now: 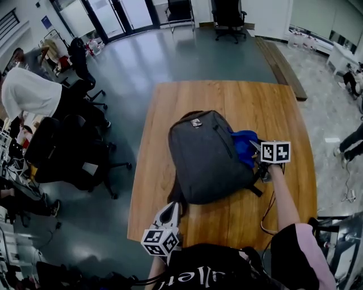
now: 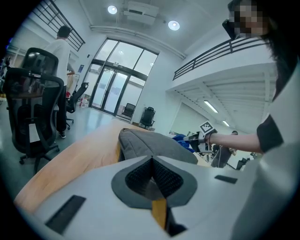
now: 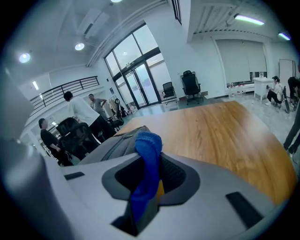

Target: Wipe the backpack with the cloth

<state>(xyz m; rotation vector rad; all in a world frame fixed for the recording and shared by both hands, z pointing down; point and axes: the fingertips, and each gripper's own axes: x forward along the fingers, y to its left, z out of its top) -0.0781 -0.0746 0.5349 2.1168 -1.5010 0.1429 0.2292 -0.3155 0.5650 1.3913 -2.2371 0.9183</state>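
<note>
A dark grey backpack lies flat in the middle of the wooden table. My right gripper sits at the backpack's right edge, shut on a blue cloth that rests against the bag's side. In the right gripper view the blue cloth is pinched between the jaws, with the backpack just beyond. My left gripper hovers at the table's near edge, just short of the backpack's bottom; its jaws are closed with nothing in them. In the left gripper view the backpack lies ahead.
Black office chairs stand left of the table, with a person in white beyond them. More chairs stand at the far wall. A cable runs along my right arm near the table's front right.
</note>
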